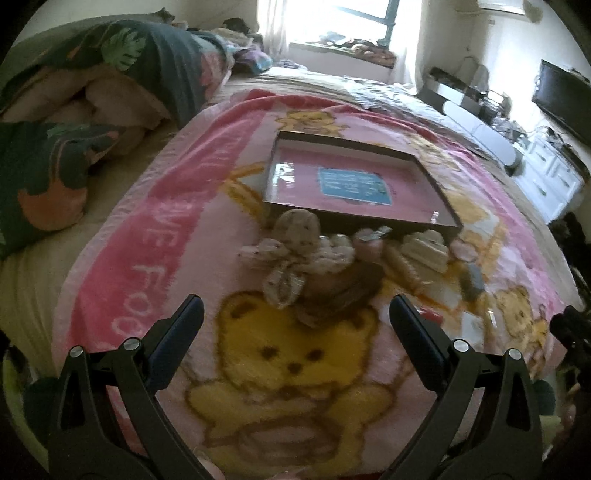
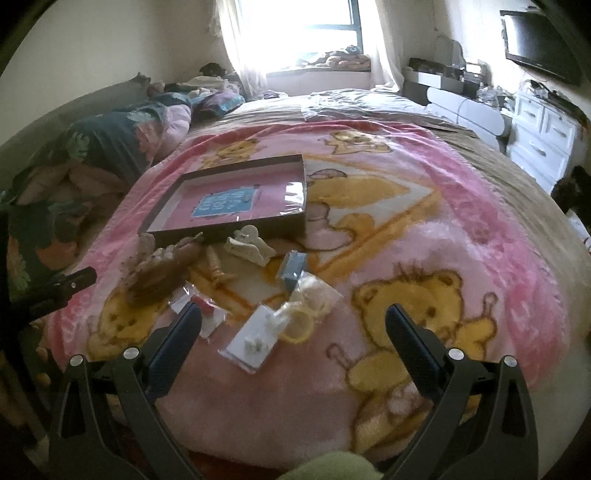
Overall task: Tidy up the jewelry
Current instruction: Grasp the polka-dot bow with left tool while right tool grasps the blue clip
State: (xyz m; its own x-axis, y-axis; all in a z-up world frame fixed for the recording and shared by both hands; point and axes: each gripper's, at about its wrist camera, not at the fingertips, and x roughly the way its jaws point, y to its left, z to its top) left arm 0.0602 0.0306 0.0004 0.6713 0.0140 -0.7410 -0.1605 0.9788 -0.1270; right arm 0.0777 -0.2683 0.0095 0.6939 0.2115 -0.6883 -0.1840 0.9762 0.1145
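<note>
A shallow dark box with a pink floor and a blue label lies on the pink bear blanket. In front of it sits a heap of accessories: a speckled cream fabric bow, a brown hair piece, a cream claw clip, a blue card, a clear bag and a white earring card. My left gripper is open, just short of the bow and brown piece. My right gripper is open over the small bags and cards. Neither holds anything.
The blanket covers a bed with a leaf-print duvet piled at the left. A white dresser and a wall television stand at the right, a bright window behind. The left gripper's finger shows at the left edge.
</note>
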